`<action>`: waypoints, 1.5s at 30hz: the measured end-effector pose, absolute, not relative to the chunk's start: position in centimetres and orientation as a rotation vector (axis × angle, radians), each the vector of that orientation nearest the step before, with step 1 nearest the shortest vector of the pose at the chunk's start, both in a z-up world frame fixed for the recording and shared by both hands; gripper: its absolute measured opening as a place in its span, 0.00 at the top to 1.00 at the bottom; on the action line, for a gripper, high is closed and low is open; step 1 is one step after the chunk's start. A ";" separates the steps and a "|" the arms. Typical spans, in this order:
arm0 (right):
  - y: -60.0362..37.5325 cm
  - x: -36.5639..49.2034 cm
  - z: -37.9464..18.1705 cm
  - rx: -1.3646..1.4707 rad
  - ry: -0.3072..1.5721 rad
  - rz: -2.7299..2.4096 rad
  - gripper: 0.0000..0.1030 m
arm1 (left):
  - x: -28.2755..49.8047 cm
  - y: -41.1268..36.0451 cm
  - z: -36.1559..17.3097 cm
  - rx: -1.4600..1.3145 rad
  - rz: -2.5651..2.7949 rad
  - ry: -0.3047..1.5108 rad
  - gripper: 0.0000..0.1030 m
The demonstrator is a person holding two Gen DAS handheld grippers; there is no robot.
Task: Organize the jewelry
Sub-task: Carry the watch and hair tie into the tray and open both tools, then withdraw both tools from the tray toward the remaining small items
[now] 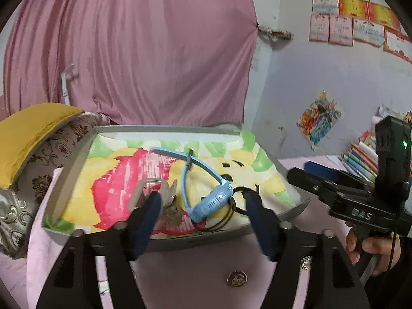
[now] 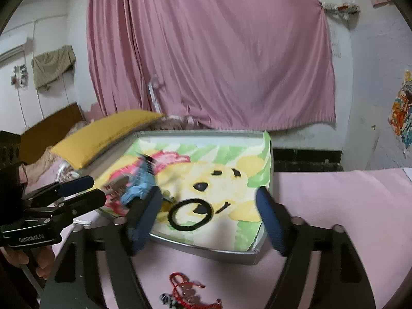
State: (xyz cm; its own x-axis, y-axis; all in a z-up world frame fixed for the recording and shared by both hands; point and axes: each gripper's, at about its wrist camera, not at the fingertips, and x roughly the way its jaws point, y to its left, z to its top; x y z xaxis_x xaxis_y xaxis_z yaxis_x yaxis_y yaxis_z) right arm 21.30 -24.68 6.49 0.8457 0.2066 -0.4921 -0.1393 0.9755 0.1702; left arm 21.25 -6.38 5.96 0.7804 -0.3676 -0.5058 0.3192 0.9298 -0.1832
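With both the left gripper (image 1: 203,206) and right gripper (image 2: 211,206) jaws apart and empty over the tray (image 2: 206,251) holding the blue watch (image 1: 211,202), we should next fetch the red bracelet (image 2: 188,293) gently

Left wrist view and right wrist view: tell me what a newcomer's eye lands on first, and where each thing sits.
The shallow grey tray lined with a bright cartoon bear painting dominates the middle of both views, on a pink cloth. A light-blue plastic watch lies in it beside a black elastic hair ring. A red braided string bracelet lies outside the tray, on the cloth at the right wrist view's bottom edge.
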 end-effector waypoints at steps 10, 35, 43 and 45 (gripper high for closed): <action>-24.9 15.2 8.9 0.078 0.364 0.179 0.06 | 17.0 -4.8 7.5 -0.172 -0.295 0.406 0.01; -26.1 11.8 5.7 -0.037 0.646 0.311 0.05 | 14.4 -5.5 4.0 -0.026 -0.358 0.699 0.01; -25.9 12.7 3.6 0.040 0.788 0.383 0.05 | 15.7 -6.1 2.6 -0.034 -0.407 0.791 0.05; -25.9 12.9 3.2 0.066 0.813 0.400 0.05 | 16.0 -6.5 2.4 -0.025 -0.419 0.807 0.13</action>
State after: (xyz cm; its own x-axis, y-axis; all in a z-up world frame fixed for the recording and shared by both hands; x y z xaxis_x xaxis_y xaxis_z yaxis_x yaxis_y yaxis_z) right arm 12.91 -25.87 3.23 0.6165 0.3725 -0.6937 -0.3226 0.9232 0.2090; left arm 16.04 -6.45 2.43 0.6142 -0.3733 -0.6953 0.3545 0.9176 -0.1796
